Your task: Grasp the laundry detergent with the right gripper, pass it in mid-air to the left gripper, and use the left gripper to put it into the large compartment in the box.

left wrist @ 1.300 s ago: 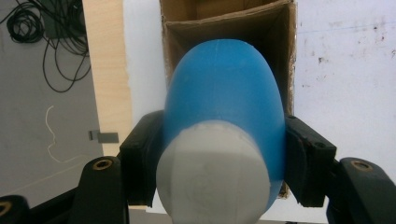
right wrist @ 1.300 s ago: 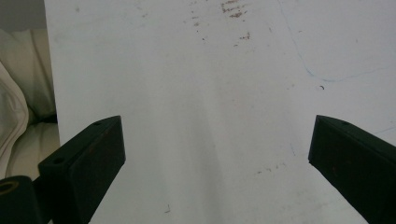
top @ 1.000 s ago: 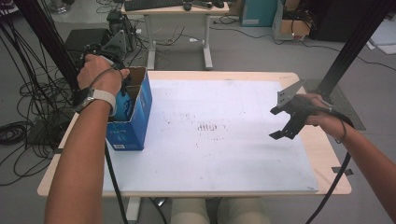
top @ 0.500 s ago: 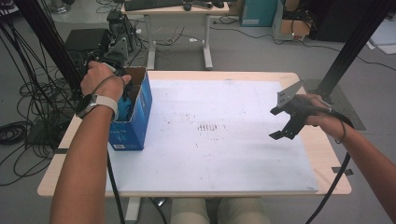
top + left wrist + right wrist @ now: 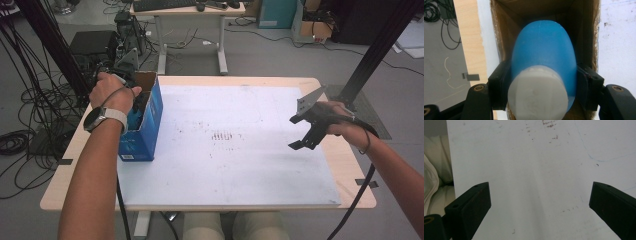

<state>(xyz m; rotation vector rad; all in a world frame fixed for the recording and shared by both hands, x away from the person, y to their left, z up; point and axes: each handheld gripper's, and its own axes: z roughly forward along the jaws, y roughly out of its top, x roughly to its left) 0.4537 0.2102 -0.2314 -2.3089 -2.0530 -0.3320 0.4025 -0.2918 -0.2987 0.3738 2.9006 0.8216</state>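
Observation:
A blue bottle (image 5: 544, 52) with a white cap (image 5: 537, 93) is clamped between the two black jaws of my left gripper (image 5: 543, 86), shut on its neck end. The bottle points down into an open blue cardboard box (image 5: 145, 125) at the table's left side, its brown inner walls (image 5: 504, 32) around the bottle. In the high view my left hand (image 5: 112, 90) sits over the box's far end, hiding the gripper tips. My right gripper (image 5: 305, 135) hovers open above the white board (image 5: 235, 135) at the right, with nothing between its wide-spread jaws (image 5: 539, 207).
The white board (image 5: 536, 157) covers most of the wooden table (image 5: 345, 160) and carries faint brown marks (image 5: 222, 136) in the middle. Cables (image 5: 20, 140) and a second desk (image 5: 190, 10) lie on the floor beyond the table's far and left edges.
My left hand has sunk lower, carrying the bottle deeper into the blue box. The right gripper has kept still.

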